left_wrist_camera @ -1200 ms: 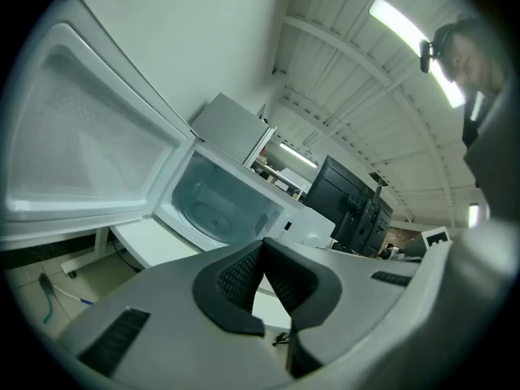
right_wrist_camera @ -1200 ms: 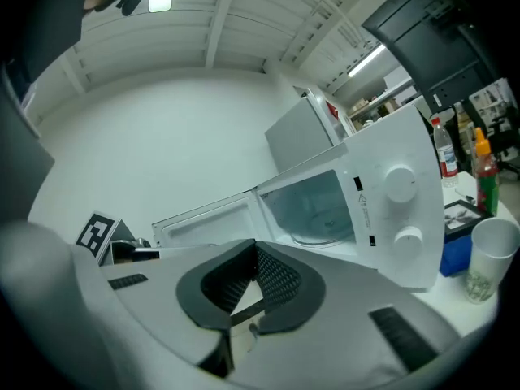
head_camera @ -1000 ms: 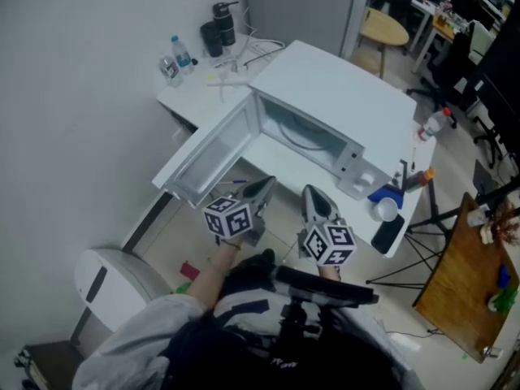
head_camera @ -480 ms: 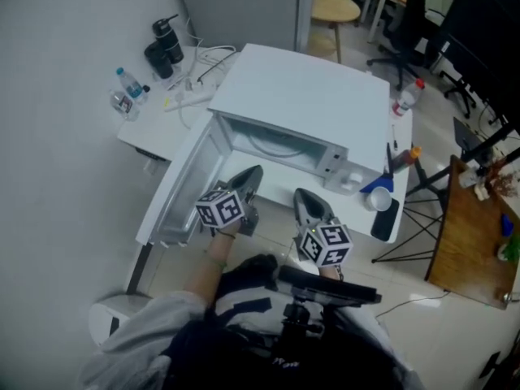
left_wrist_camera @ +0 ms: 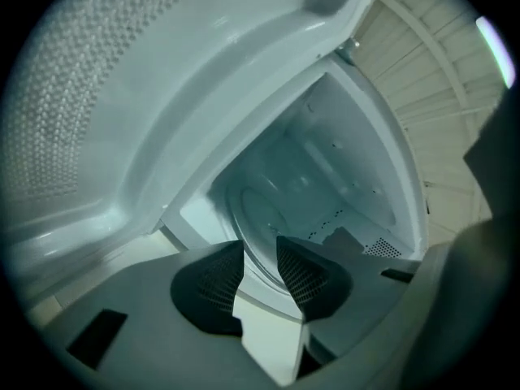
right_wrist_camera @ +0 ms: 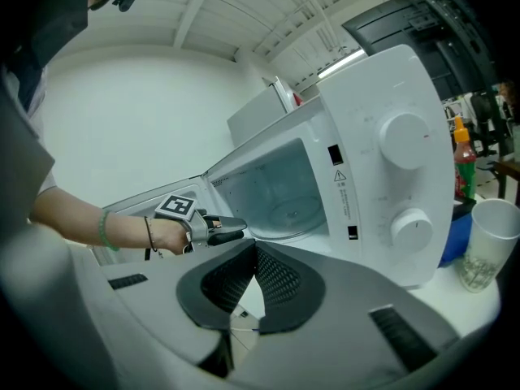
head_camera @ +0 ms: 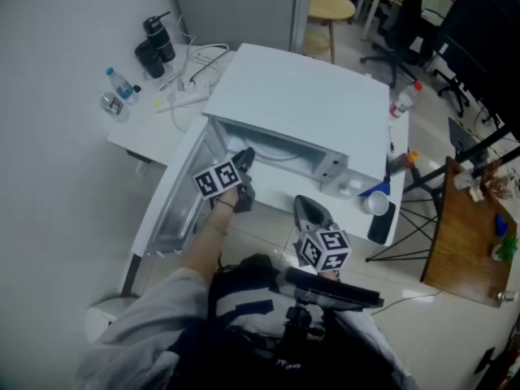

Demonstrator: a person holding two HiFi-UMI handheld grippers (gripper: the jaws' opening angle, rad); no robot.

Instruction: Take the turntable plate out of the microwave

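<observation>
Now: your left tool [head_camera: 243,162] is at the mouth of the open microwave [head_camera: 309,96], just inside the swung-out door [head_camera: 171,214]. Its jaws are opening, with a narrow gap between the pads and nothing gripped. Through that gap shows the near rim of the turntable plate [left_wrist_camera: 272,205].

Plate: flat on the cavity floor, inside the microwave, round and pale. The tips sit close to its front edge; contact cannot be told from any view.

Your right tool [head_camera: 311,210] hangs out in front of the microwave, over the floor, well apart from the plate. Its jaws are pressed together and empty.

Two dials [right_wrist_camera: 404,136] are on the panel right of the cavity. A clear cup [right_wrist_camera: 490,242] stands on the bench [head_camera: 138,132] just beside the microwave, on the dial side. A water bottle [head_camera: 116,84] and a black tumbler [head_camera: 158,37] stand at the far left end.
</observation>
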